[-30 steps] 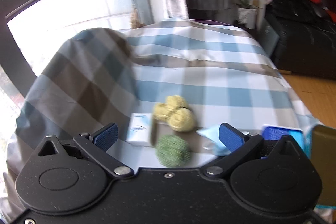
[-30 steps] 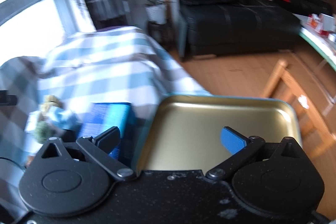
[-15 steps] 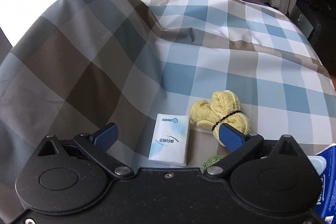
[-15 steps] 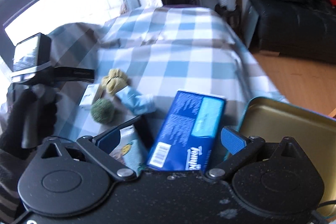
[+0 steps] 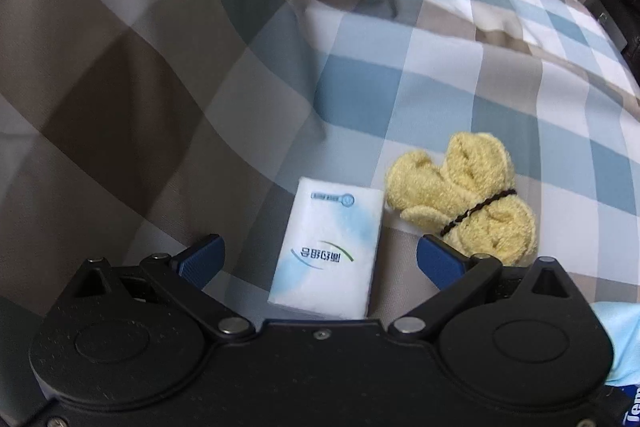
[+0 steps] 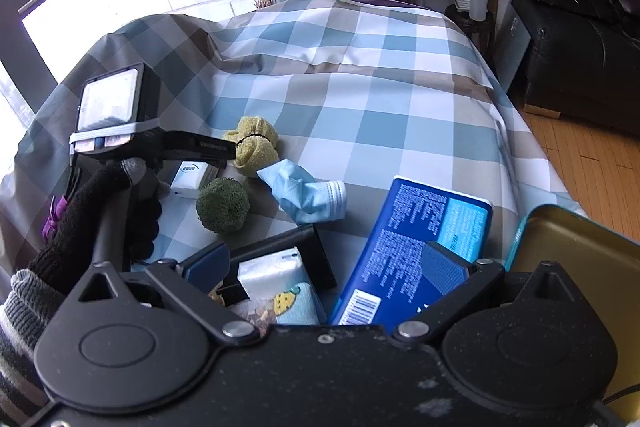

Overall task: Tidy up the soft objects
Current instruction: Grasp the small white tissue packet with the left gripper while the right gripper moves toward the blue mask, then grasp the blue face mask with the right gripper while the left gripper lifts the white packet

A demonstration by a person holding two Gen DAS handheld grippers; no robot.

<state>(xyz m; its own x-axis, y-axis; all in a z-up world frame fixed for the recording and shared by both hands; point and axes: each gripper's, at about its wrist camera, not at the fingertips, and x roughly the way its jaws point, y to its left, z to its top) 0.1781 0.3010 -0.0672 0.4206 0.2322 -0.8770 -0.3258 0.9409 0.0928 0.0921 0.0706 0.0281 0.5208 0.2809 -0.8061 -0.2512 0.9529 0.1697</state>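
The left gripper (image 5: 320, 259) hangs low over the checked cloth (image 5: 360, 87) with its jaws spread wide and nothing between the pads; the white tissue pack (image 5: 330, 251) lies flat in the gap between the two blue fingertips (image 5: 202, 257), touching neither, and the yellow towel roll (image 5: 464, 195) tied with a dark band sits just beside the pack, next to the right-hand fingertip. The right gripper (image 6: 328, 263) is likewise wide open and holds nothing, poised above a black tray (image 6: 316, 251) with a small printed tissue pack (image 6: 280, 287) in it and a blue Tempo tissue packet (image 6: 416, 243). Only the right wrist view takes in the gloved left hand (image 6: 116, 203) on its handle, the green fuzzy ball (image 6: 223, 205) and light blue sock (image 6: 308, 191) near the towel roll, and the gold tin (image 6: 580, 239) at the far right.
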